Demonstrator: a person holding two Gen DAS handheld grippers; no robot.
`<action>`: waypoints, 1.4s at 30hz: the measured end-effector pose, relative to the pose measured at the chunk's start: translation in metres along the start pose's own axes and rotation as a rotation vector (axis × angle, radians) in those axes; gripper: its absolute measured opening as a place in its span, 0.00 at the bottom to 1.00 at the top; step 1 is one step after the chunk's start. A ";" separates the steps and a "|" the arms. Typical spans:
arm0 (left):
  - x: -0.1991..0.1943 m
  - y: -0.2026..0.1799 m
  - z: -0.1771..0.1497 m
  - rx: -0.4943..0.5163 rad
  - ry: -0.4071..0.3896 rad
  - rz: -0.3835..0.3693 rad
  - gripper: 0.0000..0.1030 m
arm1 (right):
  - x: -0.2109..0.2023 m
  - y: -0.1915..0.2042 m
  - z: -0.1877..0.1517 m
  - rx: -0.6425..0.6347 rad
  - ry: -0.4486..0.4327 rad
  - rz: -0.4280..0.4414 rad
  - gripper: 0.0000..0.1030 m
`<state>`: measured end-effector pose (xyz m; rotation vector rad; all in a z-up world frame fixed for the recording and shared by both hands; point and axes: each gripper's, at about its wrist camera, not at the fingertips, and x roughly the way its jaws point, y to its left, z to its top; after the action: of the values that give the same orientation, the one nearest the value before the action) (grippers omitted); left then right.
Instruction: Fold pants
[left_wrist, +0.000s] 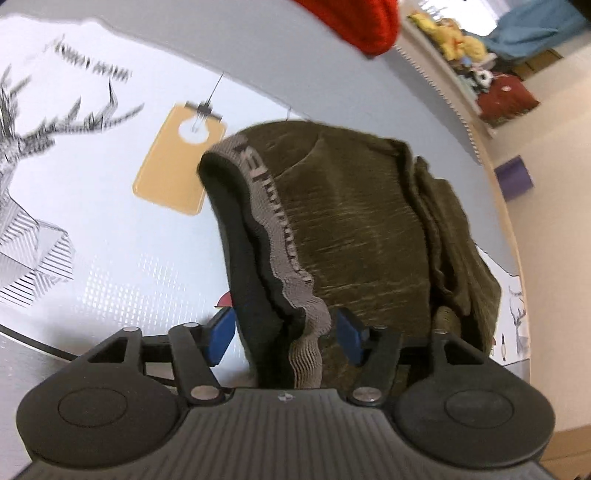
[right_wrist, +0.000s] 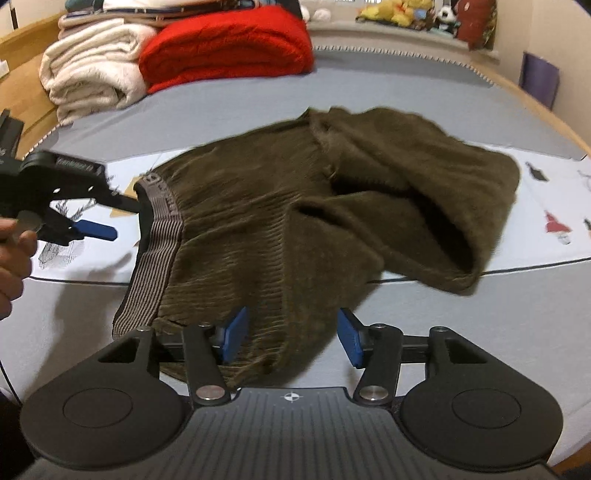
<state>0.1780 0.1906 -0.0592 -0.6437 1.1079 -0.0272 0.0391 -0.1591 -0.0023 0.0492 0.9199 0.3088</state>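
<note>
Olive-brown ribbed pants with a grey striped waistband lie on the bed, partly folded over. In the left wrist view the pants rise in front of my left gripper. Its blue pads stand wide apart, with the waistband lying between them, not pinched. My left gripper also shows in the right wrist view, at the waistband end. My right gripper is open over the near edge of the pants, fabric lying between its blue pads.
A printed sheet covers the bed under the pants. A folded red blanket and a cream blanket lie at the far left. Stuffed toys line the far shelf. The bed's wooden edge curves on the right.
</note>
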 end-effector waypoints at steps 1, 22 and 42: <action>0.009 0.002 0.002 -0.011 0.025 0.002 0.65 | 0.006 0.003 0.001 -0.001 0.017 -0.001 0.58; 0.008 -0.022 -0.002 0.253 -0.082 0.106 0.20 | 0.050 0.033 -0.012 -0.054 0.064 -0.038 0.08; -0.119 0.072 -0.013 0.171 -0.361 0.374 0.13 | -0.014 0.113 -0.035 -0.388 0.024 0.387 0.26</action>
<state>0.0910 0.2833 -0.0011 -0.2663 0.8495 0.3024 -0.0235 -0.0580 0.0068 -0.1357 0.8579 0.8446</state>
